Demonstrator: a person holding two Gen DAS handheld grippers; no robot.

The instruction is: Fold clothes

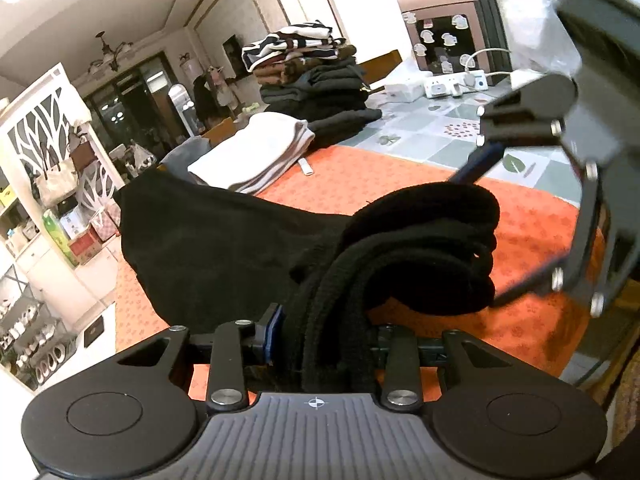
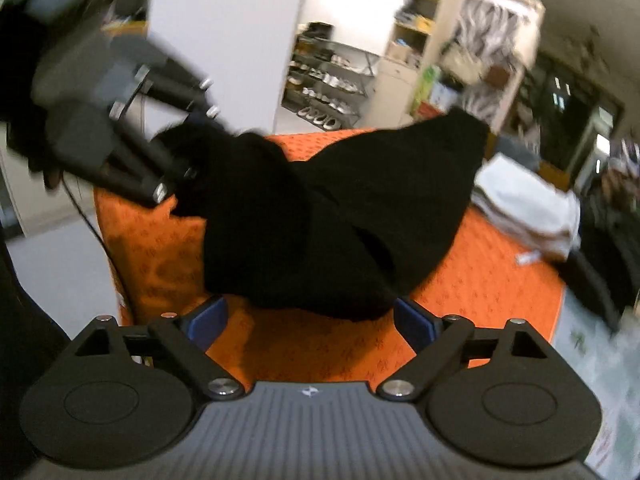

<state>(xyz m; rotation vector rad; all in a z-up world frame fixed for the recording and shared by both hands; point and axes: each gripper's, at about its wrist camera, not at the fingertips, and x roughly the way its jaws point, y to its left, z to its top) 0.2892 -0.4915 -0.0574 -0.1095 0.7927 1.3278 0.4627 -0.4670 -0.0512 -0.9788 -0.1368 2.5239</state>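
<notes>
A black garment (image 1: 208, 240) lies partly bunched on the orange cloth (image 1: 400, 168) that covers the table. My left gripper (image 1: 330, 334) is shut on a thick roll of its folds, which rises a little off the cloth. In the right wrist view the same black garment (image 2: 340, 216) spreads ahead, and the left gripper (image 2: 192, 148) grips its far left end, blurred. My right gripper (image 2: 312, 320) stands open, its blue pads (image 2: 208, 320) wide apart, with the garment's near edge just ahead of them and untouched. From the left wrist view the right gripper (image 1: 478, 240) straddles the roll's right end.
A folded white striped garment (image 1: 256, 156) and a tall stack of folded clothes (image 1: 316, 76) sit at the table's far side. Power strips (image 1: 456, 84) and a pink cabinet (image 1: 444, 32) stand behind. Shelves (image 2: 332, 84) line the room beyond the table edge.
</notes>
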